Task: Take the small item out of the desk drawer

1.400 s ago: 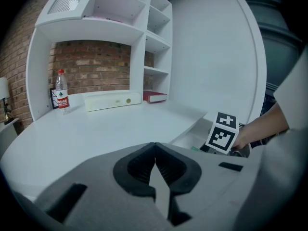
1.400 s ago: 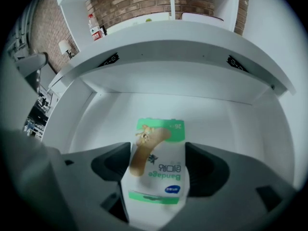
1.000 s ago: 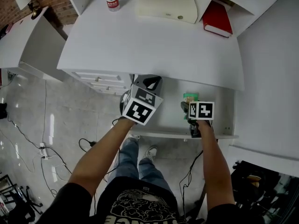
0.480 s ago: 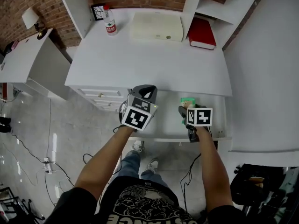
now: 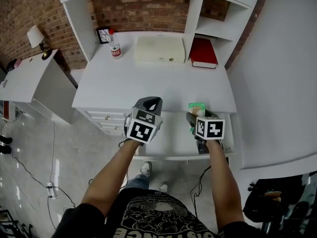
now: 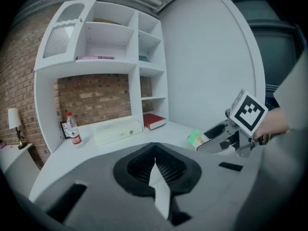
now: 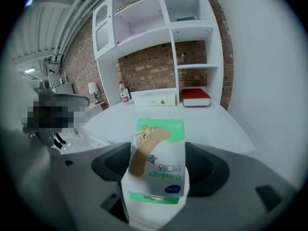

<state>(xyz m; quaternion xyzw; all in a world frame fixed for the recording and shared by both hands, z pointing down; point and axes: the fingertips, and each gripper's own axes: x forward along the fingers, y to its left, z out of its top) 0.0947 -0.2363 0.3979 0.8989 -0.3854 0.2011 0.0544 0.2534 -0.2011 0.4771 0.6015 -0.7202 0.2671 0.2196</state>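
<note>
A green and white bandage box (image 7: 159,165) stands upright between the jaws of my right gripper (image 7: 156,179), which is shut on it. In the head view the bandage box (image 5: 197,107) is at the desk's front edge, above the back of the open white drawer (image 5: 171,135), with the right gripper (image 5: 195,115) behind it. My left gripper (image 5: 149,103) hovers over the drawer's left part, shut and with nothing in it. Its jaws meet along one seam in the left gripper view (image 6: 155,166), where the right gripper (image 6: 217,139) and the bandage box (image 6: 196,138) show at the right.
On the white desk (image 5: 148,86) stand a water bottle (image 5: 115,47), a flat cream case (image 5: 160,49) and a red book (image 5: 203,53), under white shelves on a brick wall. A drawer unit (image 5: 106,120) sits left of the open drawer. A side table with a lamp (image 5: 35,35) is at the far left.
The head view has tilted up, so the shelves and brick wall show. Both grippers have drifted a little toward the desk edge. The right gripper still holds the box.
</note>
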